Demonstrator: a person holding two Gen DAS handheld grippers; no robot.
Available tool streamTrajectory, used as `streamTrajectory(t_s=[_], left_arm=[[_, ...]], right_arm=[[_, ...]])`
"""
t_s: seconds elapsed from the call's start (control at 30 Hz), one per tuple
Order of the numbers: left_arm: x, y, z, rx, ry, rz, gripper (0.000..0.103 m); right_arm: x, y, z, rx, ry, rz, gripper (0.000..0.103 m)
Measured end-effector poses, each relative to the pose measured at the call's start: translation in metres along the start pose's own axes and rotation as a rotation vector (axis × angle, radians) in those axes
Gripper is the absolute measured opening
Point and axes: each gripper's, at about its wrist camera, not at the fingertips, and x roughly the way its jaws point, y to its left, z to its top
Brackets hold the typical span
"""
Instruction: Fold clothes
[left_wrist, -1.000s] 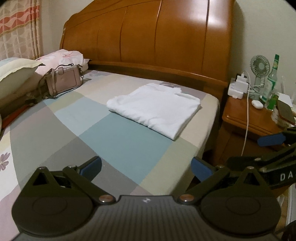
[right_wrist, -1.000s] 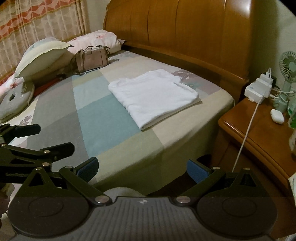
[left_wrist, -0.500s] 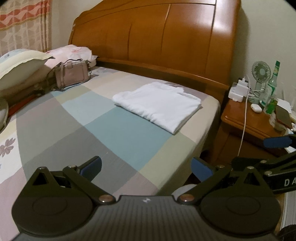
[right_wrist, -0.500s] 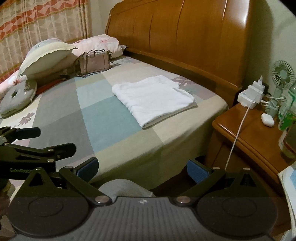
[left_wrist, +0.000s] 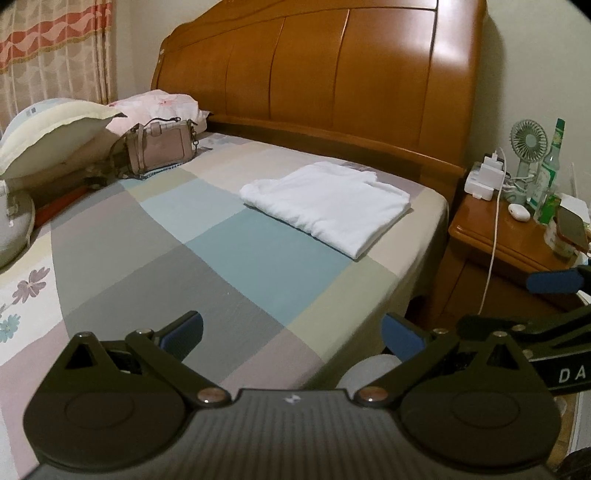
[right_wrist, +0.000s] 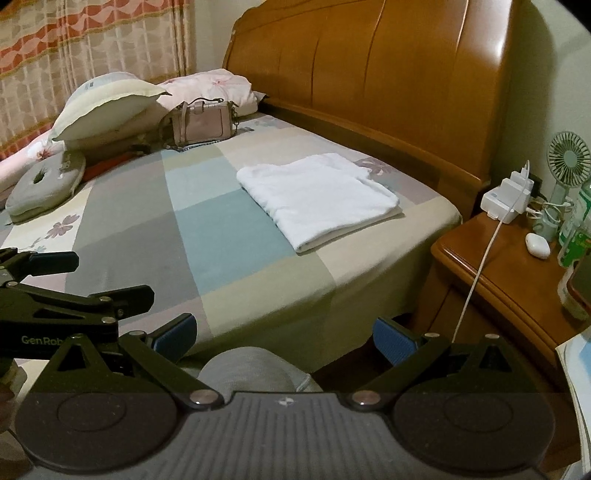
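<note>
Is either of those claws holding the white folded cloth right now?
No, the white folded cloth lies alone on the bed, well beyond both open grippers.

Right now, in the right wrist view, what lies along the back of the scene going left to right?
Cream pillow → pink handbag → folded white garment → white charger block → green fan.

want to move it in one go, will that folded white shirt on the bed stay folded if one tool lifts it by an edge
Probably not: the folded white cloth garment looks soft, so its stacked layers would likely droop and fall open. It looks light, so weight should be no trouble. Pushed across the patchwork bedsheet, it may bunch up rather than slide.
</note>
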Motion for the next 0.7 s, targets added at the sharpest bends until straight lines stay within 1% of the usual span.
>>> streamTrajectory(t_s=[0.7], left_arm=[[0.0,-0.0037,0.003,0.011,0.002,0.002,0.102]], right_arm=[[-0.0001,-0.0049,0.0003,0.016,0.0,0.011,0.103]])
